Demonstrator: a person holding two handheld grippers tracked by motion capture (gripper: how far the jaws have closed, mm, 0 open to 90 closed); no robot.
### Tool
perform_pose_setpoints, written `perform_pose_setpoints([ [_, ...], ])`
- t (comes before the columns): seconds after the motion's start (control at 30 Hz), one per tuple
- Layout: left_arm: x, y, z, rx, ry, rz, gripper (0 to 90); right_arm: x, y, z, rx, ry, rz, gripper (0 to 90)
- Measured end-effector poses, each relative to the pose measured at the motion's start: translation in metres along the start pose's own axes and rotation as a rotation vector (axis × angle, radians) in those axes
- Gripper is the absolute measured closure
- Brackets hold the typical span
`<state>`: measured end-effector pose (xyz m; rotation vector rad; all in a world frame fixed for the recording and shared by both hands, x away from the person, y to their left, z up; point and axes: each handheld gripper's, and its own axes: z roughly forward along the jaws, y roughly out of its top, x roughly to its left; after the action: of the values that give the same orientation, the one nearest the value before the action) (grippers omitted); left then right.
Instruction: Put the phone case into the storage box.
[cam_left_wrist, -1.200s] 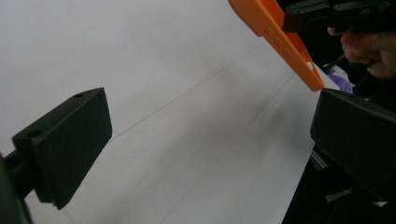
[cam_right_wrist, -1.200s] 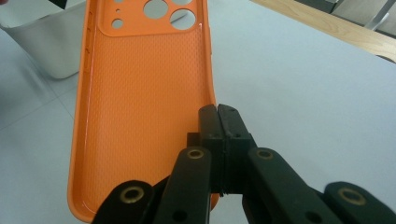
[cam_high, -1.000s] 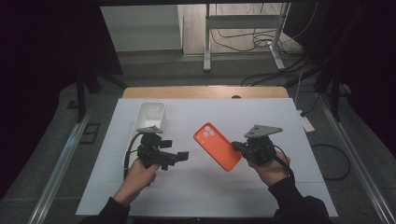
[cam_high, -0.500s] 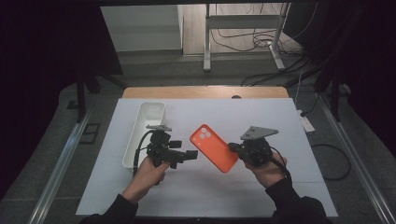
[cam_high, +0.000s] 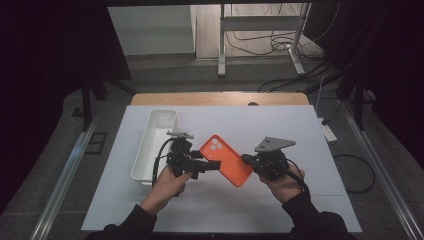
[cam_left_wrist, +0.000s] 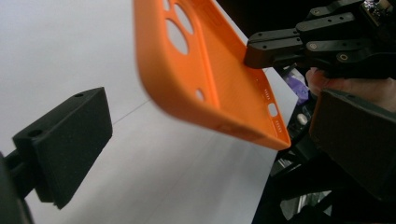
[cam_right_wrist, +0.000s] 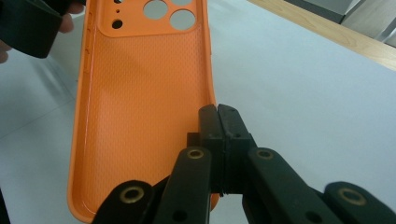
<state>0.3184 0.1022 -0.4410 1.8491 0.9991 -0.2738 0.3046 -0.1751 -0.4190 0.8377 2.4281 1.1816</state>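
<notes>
The right gripper (cam_right_wrist: 218, 122) is clamped on the long edge of the orange phone case (cam_high: 226, 159), holding it above the table (cam_high: 300, 130) at frame centre. The left gripper (cam_high: 212, 165), jaws spread, flanks its other edge; handover looks half done, white bin (cam_high: 150, 150) waiting at left.

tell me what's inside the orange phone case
Nothing: the orange phone case holds no phone, just its bare dotted inner surface and open camera holes. The right gripper pinches its side wall, covering a small patch there. The case's bottom end is hidden behind that gripper's arms.
</notes>
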Motion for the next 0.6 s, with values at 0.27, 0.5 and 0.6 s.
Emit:
perform_pose_setpoints([
  [0.27,-0.001,0.002,0.007,0.004,-0.016,-0.005,0.6,0.004,0.001,-0.001,-0.011,0.007,-0.01,89.1],
  [0.5,0.001,0.003,0.007,-0.008,-0.029,-0.033,10.1,0.008,0.002,0.0,-0.018,0.011,-0.017,89.0],
  [0.6,0.001,0.002,0.007,0.001,-0.04,-0.032,19.2,0.01,0.002,0.0,-0.019,0.01,-0.022,89.0],
])
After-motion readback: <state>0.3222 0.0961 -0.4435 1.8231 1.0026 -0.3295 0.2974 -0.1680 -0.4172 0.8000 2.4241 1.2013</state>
